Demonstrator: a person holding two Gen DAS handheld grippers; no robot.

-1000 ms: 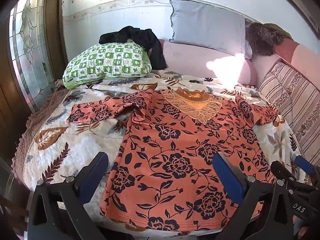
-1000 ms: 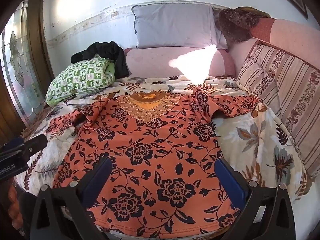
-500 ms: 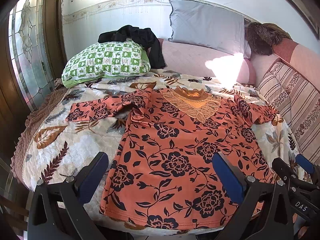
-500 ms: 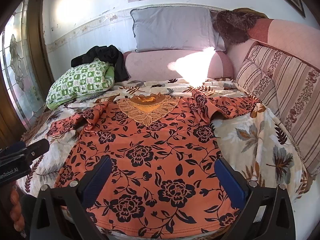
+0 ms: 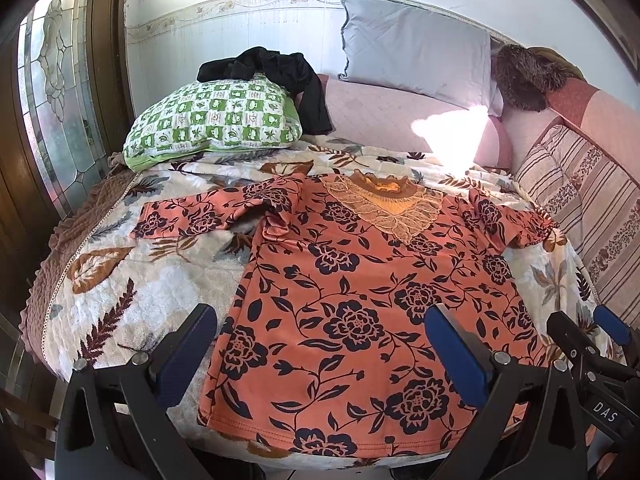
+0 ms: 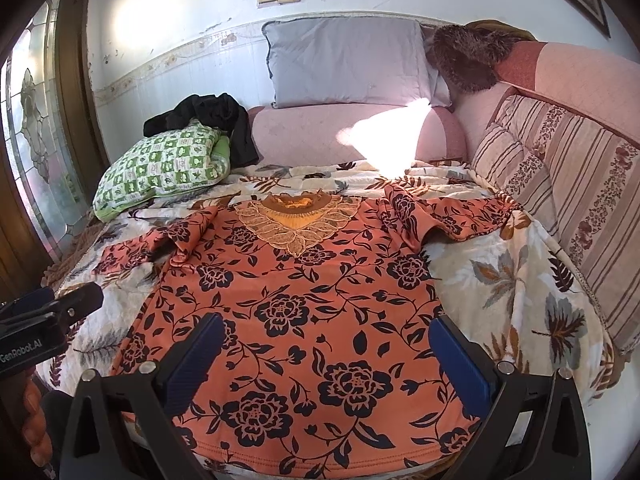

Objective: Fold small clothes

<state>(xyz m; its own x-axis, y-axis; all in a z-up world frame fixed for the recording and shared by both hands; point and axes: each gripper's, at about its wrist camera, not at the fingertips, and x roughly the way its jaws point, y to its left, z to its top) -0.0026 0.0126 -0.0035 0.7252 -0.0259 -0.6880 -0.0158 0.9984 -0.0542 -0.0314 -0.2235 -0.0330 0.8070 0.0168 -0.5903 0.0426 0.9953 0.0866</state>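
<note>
The orange floral blouse [image 5: 372,300] lies face up and spread flat on the bed [image 5: 132,292], hem toward the cameras, lace collar [image 5: 384,204] at the far end. No fold has been made: both sleeves stretch out sideways from the body, a little bunched at the shoulders, and the hem runs straight along the bed's near edge. I judge the folding has not begun; sleeves, sides and the final fold are all left.

Just short of the blouse's hem, the left tongs [image 5: 320,344] hang wide open over its near left part, gripping nothing. The right tongs [image 6: 326,350] are likewise spread wide and empty above the hem's middle.

Beyond the blouse, past its collar, sit a green checked pillow [image 5: 212,120] with a black garment [image 5: 280,76] draped on it, and a grey pillow [image 5: 416,52] against the wall.
</note>
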